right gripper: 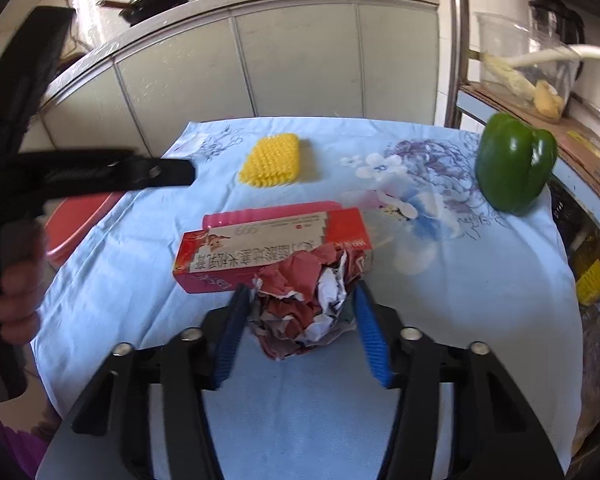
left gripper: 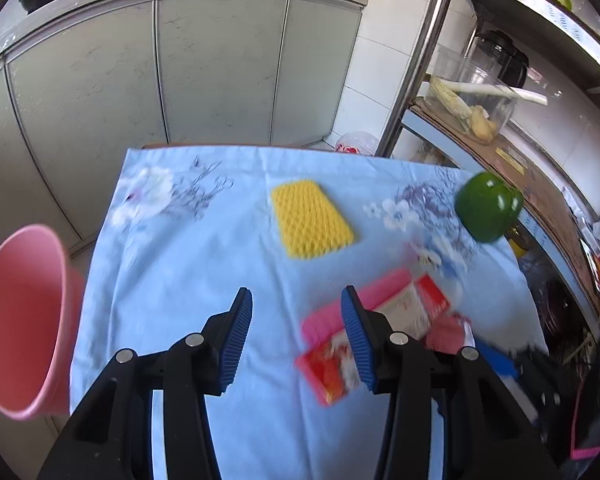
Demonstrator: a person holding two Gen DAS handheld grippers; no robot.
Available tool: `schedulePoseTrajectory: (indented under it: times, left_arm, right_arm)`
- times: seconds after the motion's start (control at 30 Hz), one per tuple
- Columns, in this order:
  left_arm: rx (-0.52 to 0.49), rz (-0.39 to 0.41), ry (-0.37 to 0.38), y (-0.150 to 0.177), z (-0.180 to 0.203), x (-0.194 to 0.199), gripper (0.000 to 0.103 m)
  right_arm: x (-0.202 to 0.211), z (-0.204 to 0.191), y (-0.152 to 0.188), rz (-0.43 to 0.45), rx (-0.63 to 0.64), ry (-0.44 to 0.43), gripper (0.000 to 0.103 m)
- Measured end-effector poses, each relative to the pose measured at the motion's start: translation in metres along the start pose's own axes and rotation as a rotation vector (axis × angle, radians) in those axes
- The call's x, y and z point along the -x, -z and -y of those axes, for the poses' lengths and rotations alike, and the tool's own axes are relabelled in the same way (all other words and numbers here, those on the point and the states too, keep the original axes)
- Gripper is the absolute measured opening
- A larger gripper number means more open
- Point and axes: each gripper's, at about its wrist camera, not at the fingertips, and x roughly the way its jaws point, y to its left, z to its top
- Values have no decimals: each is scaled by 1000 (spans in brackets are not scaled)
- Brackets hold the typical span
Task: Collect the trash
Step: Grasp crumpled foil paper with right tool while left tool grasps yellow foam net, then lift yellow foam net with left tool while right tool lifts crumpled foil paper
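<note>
A crumpled red and white paper ball (right gripper: 304, 308) lies on the blue floral tablecloth (right gripper: 460, 280). My right gripper (right gripper: 300, 300) stands open around it, one pad on each side. Behind the ball lies a red carton box (right gripper: 260, 248), with a pink ribbed item (right gripper: 268, 212) behind that. In the left wrist view the box (left gripper: 380, 328) and pink item (left gripper: 328, 316) are blurred, just right of my left gripper (left gripper: 296, 312), which is open and empty above the cloth. A pink bin (left gripper: 24, 320) stands off the table's left edge.
A yellow scrubber sponge (left gripper: 312, 220) and a green bell pepper (right gripper: 516, 164) lie farther back on the table. Grey cabinets (left gripper: 180, 72) stand behind. A metal shelf rack (left gripper: 500, 144) with jars stands to the right. The left gripper's handle (right gripper: 88, 172) shows at left in the right wrist view.
</note>
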Motion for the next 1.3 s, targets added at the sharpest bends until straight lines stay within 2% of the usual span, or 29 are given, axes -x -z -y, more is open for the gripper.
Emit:
schedulePoseTrajectory:
  times: [0.27,0.57,0.63,0.7,0.73,0.77,1.2,1.27,1.3]
  left_arm:
    - [69,-53,-29,-35,2,-57,45]
    - [54,-104,-64,-44,7,-95,45]
    - [65,-98,-64,-42,6,-97,41]
    - [64,-82,-49,-41,7,-96,29]
    - [58,-71,-41,-40,8,-93,16]
    - [55,-59,-44,-39,8,-90,8]
    - [100,84,-6,-17,-13,-13,7]
    - [99,106,-6,-10,-17,2,7]
    - [98,116,-6,-6,-19,8,7]
  right_arm:
    - [1,16,-1,12,-79,-43,50]
    - [5,17,1,36,-92,-59,50]
    - [5,18,1,34,-98,-63,50]
    - [5,18,1,33,-101,-65,50]
    - [5,19,1,33,-104,-67,50]
    - [5,19,1,32,-108,-68,50]
    - [9,22,2,58,-121,-81,50]
    - [10,22,2,63,-123,-83,49]
    - [11,22,3,66,-122,-85,45]
